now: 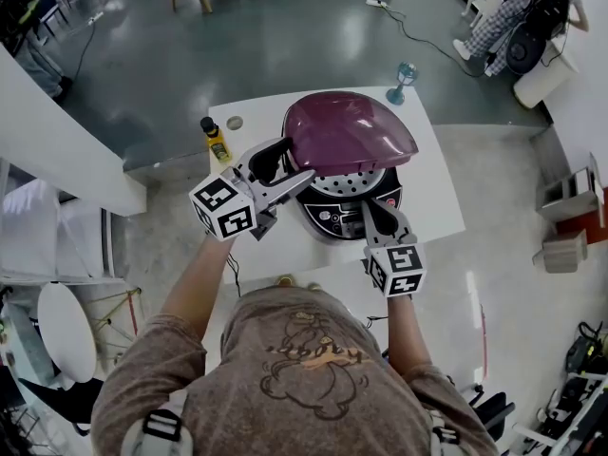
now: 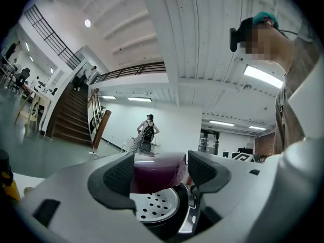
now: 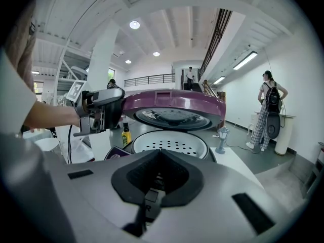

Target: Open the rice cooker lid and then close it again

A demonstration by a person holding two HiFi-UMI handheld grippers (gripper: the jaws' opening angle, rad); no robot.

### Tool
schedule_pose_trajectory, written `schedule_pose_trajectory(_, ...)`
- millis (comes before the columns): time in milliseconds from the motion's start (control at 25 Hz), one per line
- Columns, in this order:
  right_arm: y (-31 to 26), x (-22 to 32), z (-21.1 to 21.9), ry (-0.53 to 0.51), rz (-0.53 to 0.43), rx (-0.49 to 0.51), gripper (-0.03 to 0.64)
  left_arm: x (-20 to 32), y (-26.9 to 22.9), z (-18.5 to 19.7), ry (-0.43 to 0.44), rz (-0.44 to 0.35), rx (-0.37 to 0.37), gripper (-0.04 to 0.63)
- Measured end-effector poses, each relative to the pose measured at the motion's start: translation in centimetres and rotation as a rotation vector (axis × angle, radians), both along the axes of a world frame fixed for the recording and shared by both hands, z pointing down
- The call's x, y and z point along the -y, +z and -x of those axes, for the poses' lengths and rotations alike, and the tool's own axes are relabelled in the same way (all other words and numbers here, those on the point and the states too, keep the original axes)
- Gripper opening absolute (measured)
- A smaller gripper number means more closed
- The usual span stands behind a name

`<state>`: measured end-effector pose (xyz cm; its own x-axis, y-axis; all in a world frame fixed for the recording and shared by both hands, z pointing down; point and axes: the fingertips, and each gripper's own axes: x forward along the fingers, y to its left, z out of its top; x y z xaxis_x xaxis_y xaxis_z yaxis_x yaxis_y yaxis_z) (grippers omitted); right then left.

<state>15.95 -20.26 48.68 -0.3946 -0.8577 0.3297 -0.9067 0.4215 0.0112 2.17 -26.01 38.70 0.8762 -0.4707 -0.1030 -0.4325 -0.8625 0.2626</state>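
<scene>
The rice cooker stands on the white table. Its purple lid is half raised over a white perforated inner tray. My left gripper is shut on the lid's left edge. In the left gripper view the purple lid fills the gap between the two pads, with the perforated tray below. The right gripper view shows the lid hovering level with the left gripper at its rim. My right gripper is shut at the cooker's front panel, its pads meeting.
A yellow bottle and a small round disc sit at the table's far left corner. A blue stemmed glass stands at the far right corner. A seated person is at the far right, past the table.
</scene>
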Motion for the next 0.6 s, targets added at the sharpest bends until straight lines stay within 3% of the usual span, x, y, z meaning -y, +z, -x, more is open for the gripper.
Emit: schedule_pose_trajectory(600, -0.3, -0.3, -0.2, 0.015, -0.009, 0.035, 0.005, -1.4, 2.8, -0.3, 0.005, 0.039, 0.031, 0.327)
